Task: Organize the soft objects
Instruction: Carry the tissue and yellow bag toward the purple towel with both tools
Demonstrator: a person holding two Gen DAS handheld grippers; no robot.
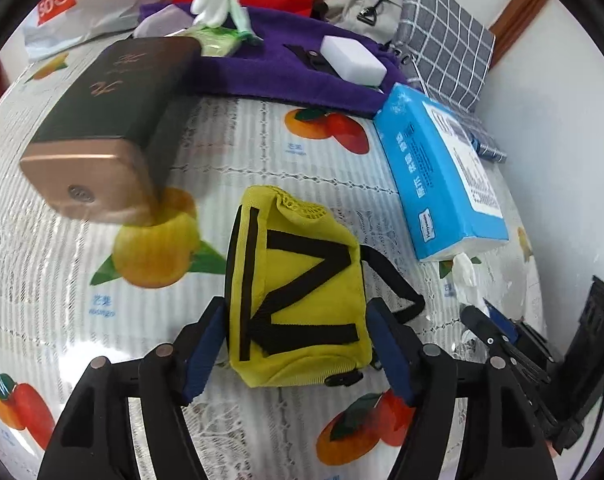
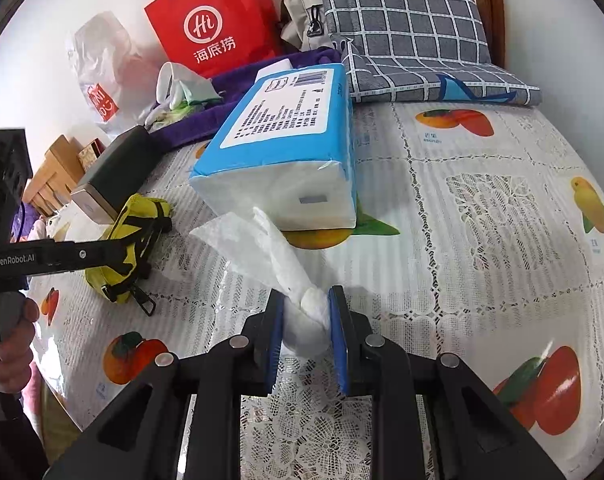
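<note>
The left hand-held gripper (image 1: 298, 344) pointed steeply down, jaws spread wide, pads apart. The right hand-held gripper (image 2: 305, 320) tilted down, jaws nearly together. A hand (image 2: 12, 344) gripped the left handle.

Black tongs (image 2: 304, 312) with blue pads, silver rivets, white "GenRobot.AI" lettering.

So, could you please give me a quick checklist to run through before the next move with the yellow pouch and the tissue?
1. Left gripper straddles yellow pouch: ok.
2. Left pads pressing on pouch: not ok, small gaps show.
3. Right gripper clamped on tissue: ok.
4. Tissue free of blue tissue pack: cannot tell.
5. Pouch clear of dark box: ok.
</note>
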